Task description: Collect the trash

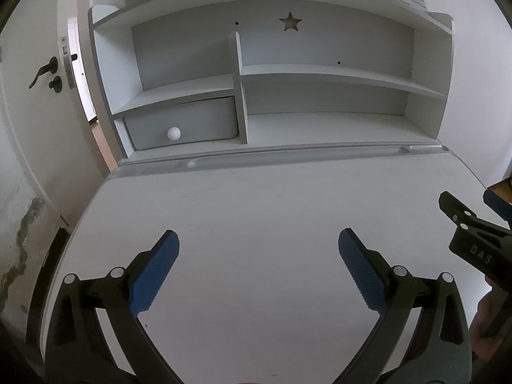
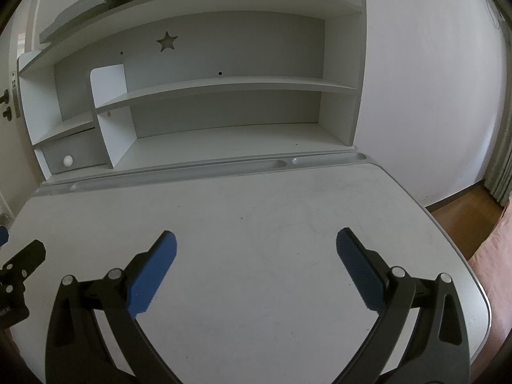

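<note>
No trash shows in either view. My left gripper (image 1: 258, 240) hangs open over the white desk top (image 1: 256, 198), its blue pads wide apart with nothing between them. My right gripper (image 2: 256, 240) is open the same way over the desk top (image 2: 243, 204), nothing held. Part of the right gripper (image 1: 470, 227) pokes in at the right edge of the left wrist view. The left gripper (image 2: 19, 265) shows at the left edge of the right wrist view.
A white hutch with bare shelves (image 1: 336, 75) and a star cut-out (image 1: 290, 21) stands at the desk's back. A small drawer with a round white knob (image 1: 173, 133) sits lower left. A door (image 1: 41, 73) is left; wood floor (image 2: 460, 214) and a curtain (image 2: 500, 166) are right.
</note>
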Tool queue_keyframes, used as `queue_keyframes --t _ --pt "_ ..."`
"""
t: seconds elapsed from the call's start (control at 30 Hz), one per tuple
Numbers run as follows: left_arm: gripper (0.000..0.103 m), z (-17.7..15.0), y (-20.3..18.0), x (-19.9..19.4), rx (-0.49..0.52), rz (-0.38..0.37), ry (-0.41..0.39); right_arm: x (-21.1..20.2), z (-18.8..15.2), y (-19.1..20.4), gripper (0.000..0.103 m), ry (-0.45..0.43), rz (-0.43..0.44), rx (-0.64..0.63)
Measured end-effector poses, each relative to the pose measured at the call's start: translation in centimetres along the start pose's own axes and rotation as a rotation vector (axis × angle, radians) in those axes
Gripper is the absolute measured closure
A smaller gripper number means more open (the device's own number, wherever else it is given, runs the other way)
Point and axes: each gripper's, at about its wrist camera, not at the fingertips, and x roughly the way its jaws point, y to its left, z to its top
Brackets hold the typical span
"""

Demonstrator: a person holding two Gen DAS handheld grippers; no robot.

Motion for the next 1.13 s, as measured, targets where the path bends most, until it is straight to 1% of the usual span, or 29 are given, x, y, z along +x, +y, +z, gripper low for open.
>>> queue_keyframes --t 0.37,0.7,0.77,0.87,0.93,1.0,1.1,1.13 --pt "0.006 0.0 -0.2 -0.1 0.012 -0.007 0.004 -0.1 0.1 -0.1 0.006 -0.001 0.001 0.001" --pt "0.006 0.0 -0.2 0.8 0.01 -0.039 0.039 0.1 0.1 0.2 0.006 0.012 0.001 0.001" --pt "0.006 0.1 0.0 1.5 0.02 -0.047 0.057 0.5 0.0 0.4 0.006 0.042 0.003 -0.006" --pt "0.006 0.1 0.2 3.1 0.05 -0.002 0.094 1.4 0.0 0.9 0.006 0.099 0.0 -0.017" --pt "0.006 0.0 0.6 4.4 0.059 0.021 0.136 1.9 0.0 1.2 0.006 0.132 -0.008 -0.026" --pt "0.006 -0.3 1.0 5.5 0.063 0.022 0.167 2.6 -0.2 1.6 0.006 0.181 -0.003 -0.04" --pt "0.006 -0.5 2.0 6.7 0.015 0.009 0.225 3.8 -0.5 2.4 0.006 0.257 0.025 -0.068" --pt "0.006 -0.6 2.3 7.0 -0.007 0.008 0.239 3.8 -0.5 2.4 0.006 0.257 0.025 -0.068"
